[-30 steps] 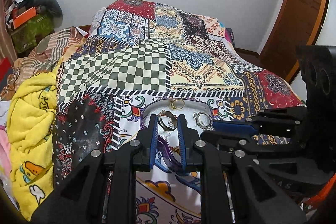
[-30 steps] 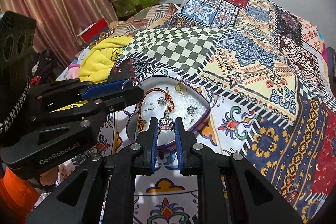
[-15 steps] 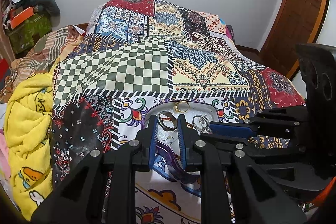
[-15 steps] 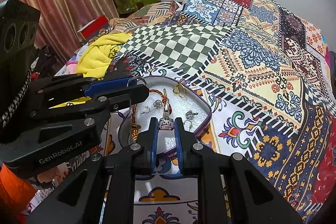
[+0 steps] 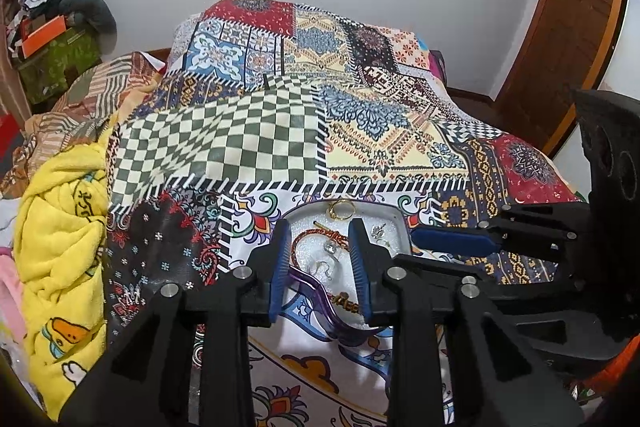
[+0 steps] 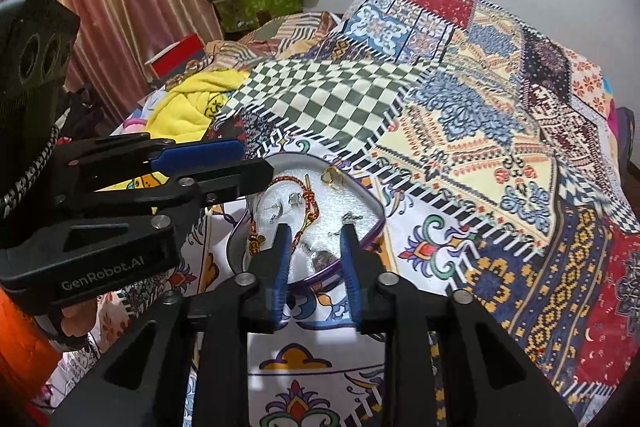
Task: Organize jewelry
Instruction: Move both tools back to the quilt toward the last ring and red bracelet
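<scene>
- Both grippers hover over the tray (image 6: 374, 217), which sits near the bed's near edge; left gripper (image 5: 319, 263) and right gripper (image 6: 314, 259) each have jaws parted wide, holding nothing.
- The jewelry lies loose inside: a braided bracelet (image 6: 310, 205), a gold ring (image 5: 341, 207) at the far rim, small silver pieces (image 5: 378, 230).
- Risk, I judge: the soft patchwork bedspread (image 6: 480, 131) gives, so pressing the rim could tip the tray and scatter pieces.
- Bedroom: curtain (image 6: 120, 7), yellow blanket (image 5: 60, 227), wooden door (image 5: 568, 39).

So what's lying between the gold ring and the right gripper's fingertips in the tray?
In the right wrist view, the red braided cord and small silver pieces lie between the gold ring and the right gripper.
</scene>
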A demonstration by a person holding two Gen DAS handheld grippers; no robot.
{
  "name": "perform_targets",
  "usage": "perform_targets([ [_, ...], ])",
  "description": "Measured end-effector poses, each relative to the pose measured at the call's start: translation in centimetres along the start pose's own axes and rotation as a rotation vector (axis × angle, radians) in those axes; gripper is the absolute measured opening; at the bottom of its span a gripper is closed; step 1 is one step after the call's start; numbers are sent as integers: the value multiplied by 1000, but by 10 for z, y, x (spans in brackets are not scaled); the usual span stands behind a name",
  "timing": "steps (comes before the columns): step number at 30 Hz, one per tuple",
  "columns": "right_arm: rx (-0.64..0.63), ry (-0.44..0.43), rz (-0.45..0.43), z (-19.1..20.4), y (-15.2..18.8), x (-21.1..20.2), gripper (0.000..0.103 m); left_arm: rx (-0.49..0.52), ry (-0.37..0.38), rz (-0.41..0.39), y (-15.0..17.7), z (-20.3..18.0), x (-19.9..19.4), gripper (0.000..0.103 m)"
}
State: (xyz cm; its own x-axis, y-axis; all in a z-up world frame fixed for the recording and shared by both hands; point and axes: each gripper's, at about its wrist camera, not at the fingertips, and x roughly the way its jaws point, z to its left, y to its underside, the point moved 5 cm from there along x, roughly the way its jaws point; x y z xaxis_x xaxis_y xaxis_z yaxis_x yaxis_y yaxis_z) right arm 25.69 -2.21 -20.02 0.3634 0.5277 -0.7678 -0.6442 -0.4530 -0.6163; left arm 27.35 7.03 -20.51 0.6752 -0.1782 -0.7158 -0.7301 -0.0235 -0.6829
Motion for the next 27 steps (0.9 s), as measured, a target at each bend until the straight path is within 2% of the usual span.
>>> perform_targets([
  [8,35,45,-57,-13,-1,-37,24,7,-28,-40,-8,-8,-31,28],
  [16,114,123,-129,-44,8,-93,24,25,-41,-55,-4,-30,-59,28],
  [22,179,184,-144,-70,29,-124,24,45,-23,-33,8,-55,-66,29],
  [27,239,231,-134,-96,51,-138,24,63,-1,12,23,-77,-56,29],
])
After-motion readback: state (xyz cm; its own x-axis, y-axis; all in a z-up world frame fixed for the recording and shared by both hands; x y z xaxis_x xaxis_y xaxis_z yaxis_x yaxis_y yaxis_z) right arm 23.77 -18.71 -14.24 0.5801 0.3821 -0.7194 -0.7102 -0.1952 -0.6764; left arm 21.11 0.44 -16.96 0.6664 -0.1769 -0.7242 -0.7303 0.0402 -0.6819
